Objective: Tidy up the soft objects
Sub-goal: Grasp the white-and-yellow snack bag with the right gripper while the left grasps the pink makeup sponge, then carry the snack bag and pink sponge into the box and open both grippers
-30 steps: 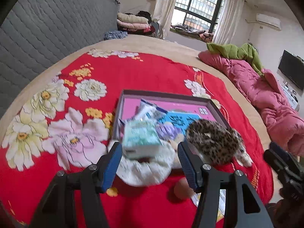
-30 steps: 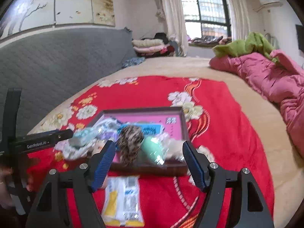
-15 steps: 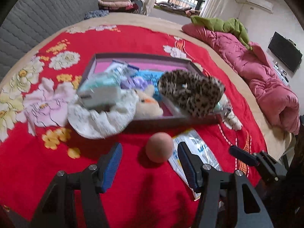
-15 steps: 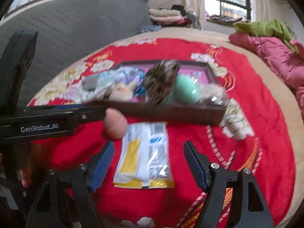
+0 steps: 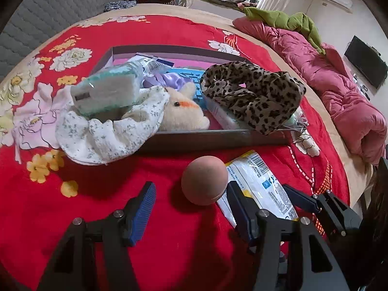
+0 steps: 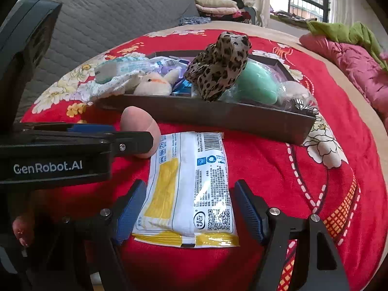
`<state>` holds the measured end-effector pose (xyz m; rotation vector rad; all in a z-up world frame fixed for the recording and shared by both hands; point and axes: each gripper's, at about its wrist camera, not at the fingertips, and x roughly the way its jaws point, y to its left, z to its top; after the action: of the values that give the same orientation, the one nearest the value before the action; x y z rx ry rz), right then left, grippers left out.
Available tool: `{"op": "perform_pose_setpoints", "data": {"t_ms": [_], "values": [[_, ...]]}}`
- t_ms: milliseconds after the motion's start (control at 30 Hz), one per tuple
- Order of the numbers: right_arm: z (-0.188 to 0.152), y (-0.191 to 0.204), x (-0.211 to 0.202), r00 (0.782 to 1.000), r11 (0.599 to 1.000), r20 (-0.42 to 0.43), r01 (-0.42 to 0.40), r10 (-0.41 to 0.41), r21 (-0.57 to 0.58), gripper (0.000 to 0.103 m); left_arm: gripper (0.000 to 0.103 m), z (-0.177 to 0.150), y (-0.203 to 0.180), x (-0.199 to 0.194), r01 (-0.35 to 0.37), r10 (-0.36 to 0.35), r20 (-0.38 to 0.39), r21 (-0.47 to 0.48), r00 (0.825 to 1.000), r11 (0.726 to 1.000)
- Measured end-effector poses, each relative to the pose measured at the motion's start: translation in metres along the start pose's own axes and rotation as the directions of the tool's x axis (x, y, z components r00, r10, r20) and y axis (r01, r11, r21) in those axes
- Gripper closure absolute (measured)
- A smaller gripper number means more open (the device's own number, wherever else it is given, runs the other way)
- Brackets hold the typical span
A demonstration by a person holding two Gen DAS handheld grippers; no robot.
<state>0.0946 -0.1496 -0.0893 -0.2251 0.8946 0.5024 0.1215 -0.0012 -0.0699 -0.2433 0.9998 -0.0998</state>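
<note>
Sponge ball [image 5: 205, 180], peach-coloured and round, lies on the red flowered bedspread [image 5: 80, 218] just in front of the dark tray [image 5: 218, 140], touching the near corner of a white-and-yellow plastic packet [image 6: 189, 189] that lies flat beside it. The left gripper [image 5: 189, 208] hangs over the ball with its jaws spread apart and nothing between the blue pads; the ball sits just ahead of the right-hand finger. The right gripper [image 6: 190, 208] stands open as well, its two fingers on either side of the packet's near end without pressing on it. In the tray lie a leopard-print cloth [image 5: 254, 94] heaped at the right, a cream plush toy [image 5: 181, 114] with an orange mark, a pale green wrapped pack [image 5: 109, 89], and a white flower-printed cloth [image 5: 109, 133] that spills over the tray's left front corner onto the bedspread. From the right wrist view a mint-green egg-shaped thing [image 6: 257, 84] shows behind the leopard cloth. Beyond the bedspread, a pink quilt [image 5: 339, 92] lies bunched along the right edge of the bed, with a green garment [image 5: 286, 21] on top.
</note>
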Motion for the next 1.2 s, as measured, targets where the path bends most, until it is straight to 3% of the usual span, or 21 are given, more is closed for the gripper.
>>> {"op": "perform_pose_setpoints", "data": {"t_ms": [133,267,500,767,1200], "values": [[0.0,0.0,0.004,1.0,1.0,0.006,-0.007,0.007,-0.014,0.027,0.052,0.003,0.001,0.003,0.027,-0.027,0.004,-0.002,1.0,1.0],[0.001,-0.003,0.003,1.0,1.0,0.018,-0.025,0.025,-0.004,0.048,0.064,0.004,0.0,0.006,0.063,-0.063,0.003,0.001,0.998,0.998],[0.004,-0.025,-0.012,0.994,0.988,0.037,-0.107,0.103,0.112,0.068,0.065,0.006,0.0,0.001,0.084,-0.084,0.02,0.0,0.996,0.996],[0.01,-0.019,-0.036,0.984,0.981,0.087,-0.165,0.157,0.099,0.086,0.065,0.011,-0.002,-0.028,0.105,-0.105,0.084,0.004,0.991,0.994],[0.02,-0.009,-0.01,0.963,0.959,0.038,-0.268,0.265,0.095,0.082,0.065,0.013,0.007,-0.042,0.097,-0.095,0.116,-0.014,0.989,0.995]]}}
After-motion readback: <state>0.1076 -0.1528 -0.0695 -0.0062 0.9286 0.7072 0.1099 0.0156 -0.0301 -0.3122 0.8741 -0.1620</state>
